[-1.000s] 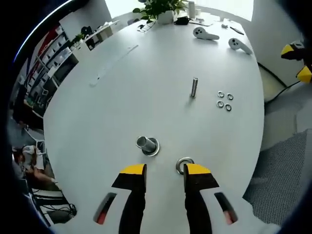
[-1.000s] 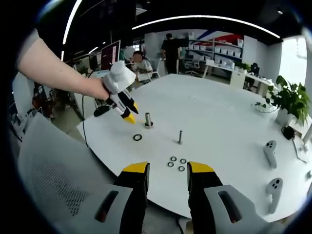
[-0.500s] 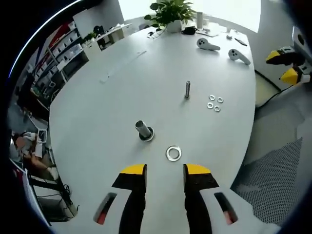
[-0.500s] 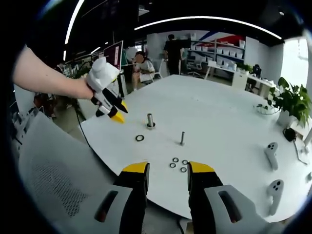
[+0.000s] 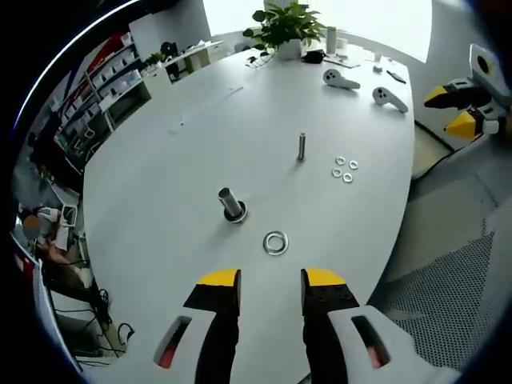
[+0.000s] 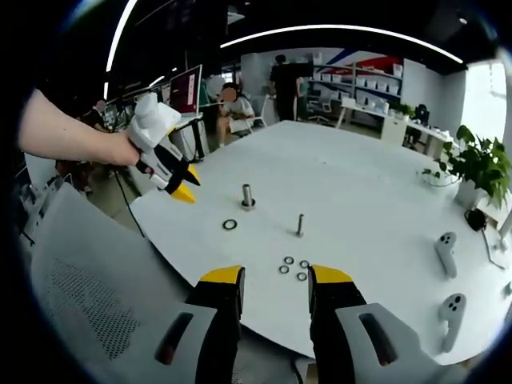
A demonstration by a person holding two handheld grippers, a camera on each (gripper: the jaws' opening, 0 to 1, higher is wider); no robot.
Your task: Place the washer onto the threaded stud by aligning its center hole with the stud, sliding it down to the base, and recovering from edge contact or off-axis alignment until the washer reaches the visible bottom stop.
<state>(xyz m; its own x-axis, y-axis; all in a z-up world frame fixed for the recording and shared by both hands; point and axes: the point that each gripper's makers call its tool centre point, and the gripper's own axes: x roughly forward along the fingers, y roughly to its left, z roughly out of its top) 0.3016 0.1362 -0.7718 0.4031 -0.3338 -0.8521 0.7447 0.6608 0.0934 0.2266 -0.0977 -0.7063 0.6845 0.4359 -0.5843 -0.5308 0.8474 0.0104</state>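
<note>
A large metal washer (image 5: 275,242) lies flat on the white table (image 5: 200,128), just right of a thick threaded stud (image 5: 231,205) standing on its round base. My left gripper (image 5: 270,282) hangs open above the table's near edge, short of the washer, with nothing between its jaws. In the right gripper view the same washer (image 6: 230,225) and stud (image 6: 247,195) sit to the left, and the left gripper (image 6: 182,181) is held over the table's left edge by a person's hand. My right gripper (image 6: 274,280) is open, off the table's near edge.
A thin bolt (image 5: 302,147) stands upright mid-table with several small washers (image 5: 342,168) beside it. Two white controllers (image 5: 362,85) and a potted plant (image 5: 286,22) sit at the far end. A mesh chair (image 6: 80,304) stands near the table's edge. People stand and sit in the background.
My left gripper has pulled back from the washer, which stays lying on the table. The right gripper has hardly moved.
</note>
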